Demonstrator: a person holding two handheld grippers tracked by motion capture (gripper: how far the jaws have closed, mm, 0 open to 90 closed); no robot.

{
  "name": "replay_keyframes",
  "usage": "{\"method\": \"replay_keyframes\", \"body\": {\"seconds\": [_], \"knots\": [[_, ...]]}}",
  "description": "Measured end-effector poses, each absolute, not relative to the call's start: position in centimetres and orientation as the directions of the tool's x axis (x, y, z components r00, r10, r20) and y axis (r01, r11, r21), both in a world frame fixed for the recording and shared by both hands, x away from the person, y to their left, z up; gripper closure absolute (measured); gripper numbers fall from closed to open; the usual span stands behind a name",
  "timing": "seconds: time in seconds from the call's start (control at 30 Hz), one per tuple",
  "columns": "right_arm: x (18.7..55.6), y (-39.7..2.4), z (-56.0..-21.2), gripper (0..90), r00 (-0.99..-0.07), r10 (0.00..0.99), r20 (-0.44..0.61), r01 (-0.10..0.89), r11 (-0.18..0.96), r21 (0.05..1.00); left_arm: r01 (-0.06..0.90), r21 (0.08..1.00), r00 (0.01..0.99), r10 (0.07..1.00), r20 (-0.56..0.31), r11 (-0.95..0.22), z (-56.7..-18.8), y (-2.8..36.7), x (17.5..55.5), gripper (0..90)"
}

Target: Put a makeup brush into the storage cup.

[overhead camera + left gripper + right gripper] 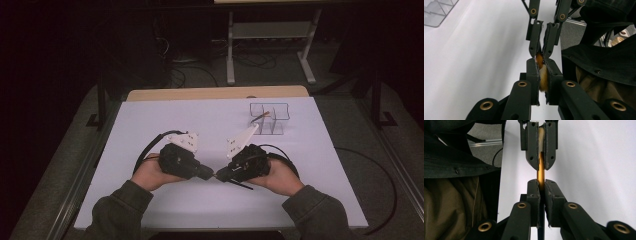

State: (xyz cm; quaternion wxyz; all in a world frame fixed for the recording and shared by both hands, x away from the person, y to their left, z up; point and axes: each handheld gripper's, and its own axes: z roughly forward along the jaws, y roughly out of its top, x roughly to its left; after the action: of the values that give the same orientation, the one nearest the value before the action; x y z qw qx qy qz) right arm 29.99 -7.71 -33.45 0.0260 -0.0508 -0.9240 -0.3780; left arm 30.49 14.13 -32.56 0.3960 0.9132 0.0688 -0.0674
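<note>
A small brush with a gold ferrule point(540, 173), pale orange-tinted bristles point(543, 77) and a thin black handle point(242, 185) is held between both grippers, low over the white table near its front. My left gripper point(210, 174) point(541, 61) is shut on the bristle end. Tip to tip with it, my right gripper point(220, 176) point(541, 181) is shut on the ferrule, and the handle runs back under it. In each gripper view the other gripper's jaws sit straight ahead, nearly touching mine.
A clear plastic compartment organiser point(270, 119) point(436, 12) stands at the back right of the white table top point(200, 120), with a thin stick-like item leaning in it. The person's dark sleeves point(320, 212) come in at the front edge.
</note>
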Motion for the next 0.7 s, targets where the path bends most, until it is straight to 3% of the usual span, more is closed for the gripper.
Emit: {"method": "replay_keyframes", "body": {"seconds": [0.7], "knots": [[29.8, -7.2, -33.4, 76.6, -0.996, 0.078, 0.047, 0.09, 0.758, 0.645, 0.162, 0.659, 0.984, 0.067, -0.167, -0.734, -31.9, 12.9, 30.5, 84.2]]}}
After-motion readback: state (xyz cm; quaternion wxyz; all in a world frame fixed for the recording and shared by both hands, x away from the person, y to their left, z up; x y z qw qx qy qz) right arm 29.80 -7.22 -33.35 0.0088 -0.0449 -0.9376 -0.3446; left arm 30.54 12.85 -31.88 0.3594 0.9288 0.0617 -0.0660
